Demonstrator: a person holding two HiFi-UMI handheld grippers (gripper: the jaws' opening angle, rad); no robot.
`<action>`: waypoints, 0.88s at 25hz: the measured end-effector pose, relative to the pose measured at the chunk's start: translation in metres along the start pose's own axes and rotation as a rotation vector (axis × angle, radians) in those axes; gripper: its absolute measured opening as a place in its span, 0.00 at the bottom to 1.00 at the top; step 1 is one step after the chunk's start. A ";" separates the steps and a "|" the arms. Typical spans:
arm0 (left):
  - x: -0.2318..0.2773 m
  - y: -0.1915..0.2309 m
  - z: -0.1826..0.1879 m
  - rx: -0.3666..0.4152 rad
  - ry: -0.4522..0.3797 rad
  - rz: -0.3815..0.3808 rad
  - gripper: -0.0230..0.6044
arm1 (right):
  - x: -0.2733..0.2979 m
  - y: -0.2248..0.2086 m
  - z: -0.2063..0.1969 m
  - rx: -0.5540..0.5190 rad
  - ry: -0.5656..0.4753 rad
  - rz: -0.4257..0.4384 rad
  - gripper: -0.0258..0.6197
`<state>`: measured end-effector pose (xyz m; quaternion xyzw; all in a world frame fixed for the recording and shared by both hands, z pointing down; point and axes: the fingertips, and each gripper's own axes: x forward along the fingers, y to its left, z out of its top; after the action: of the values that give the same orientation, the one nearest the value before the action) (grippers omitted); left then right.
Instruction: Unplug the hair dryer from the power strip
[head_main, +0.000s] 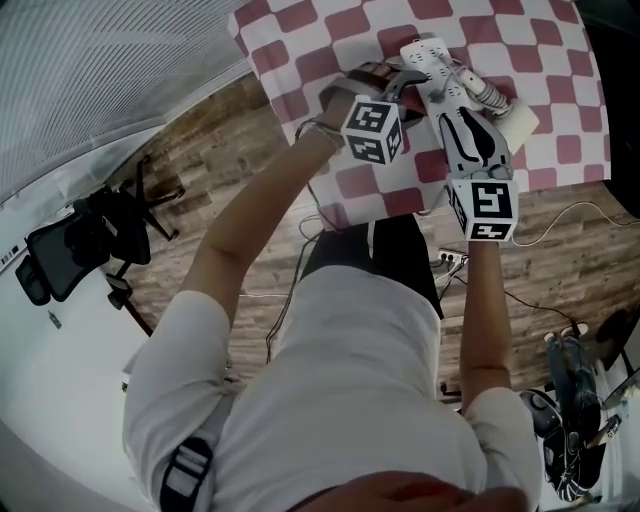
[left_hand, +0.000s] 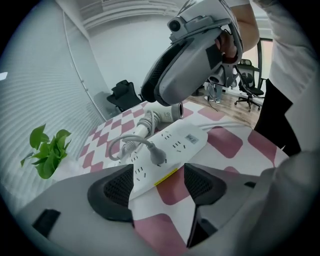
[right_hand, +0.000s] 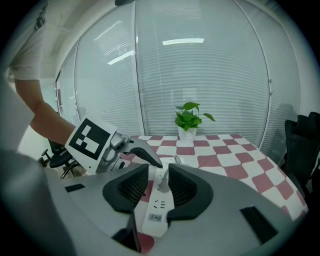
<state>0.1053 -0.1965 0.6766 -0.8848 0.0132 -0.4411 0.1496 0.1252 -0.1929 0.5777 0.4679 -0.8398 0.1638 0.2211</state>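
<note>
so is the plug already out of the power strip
No: in the left gripper view the grey plug is seated upright in a socket on the white power strip.

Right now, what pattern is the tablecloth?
The tablecloth is dark-red-and-white checked, clearest in the head view.

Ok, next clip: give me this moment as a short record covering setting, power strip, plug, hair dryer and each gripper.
setting: checkered tablecloth, potted plant at its far edge
power strip: white, flat on the cloth
plug: seated in the strip, grey cable looping away
hair dryer: white, lying beyond the strip
left gripper: open, strip's near end between its jaws
right gripper: open, jaws either side of the plug
task: plug not yet pulled
</note>
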 end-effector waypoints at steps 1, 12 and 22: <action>0.003 0.000 -0.001 0.007 0.007 -0.007 0.53 | 0.004 -0.001 -0.003 0.003 0.005 0.002 0.25; 0.020 0.000 -0.015 0.085 0.060 -0.044 0.54 | 0.048 -0.010 -0.034 0.009 0.072 0.027 0.29; 0.022 -0.001 -0.015 0.119 0.080 -0.075 0.54 | 0.066 -0.005 -0.045 -0.030 0.104 0.041 0.29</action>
<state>0.1070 -0.2027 0.7020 -0.8560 -0.0403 -0.4813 0.1843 0.1087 -0.2203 0.6509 0.4382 -0.8390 0.1797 0.2680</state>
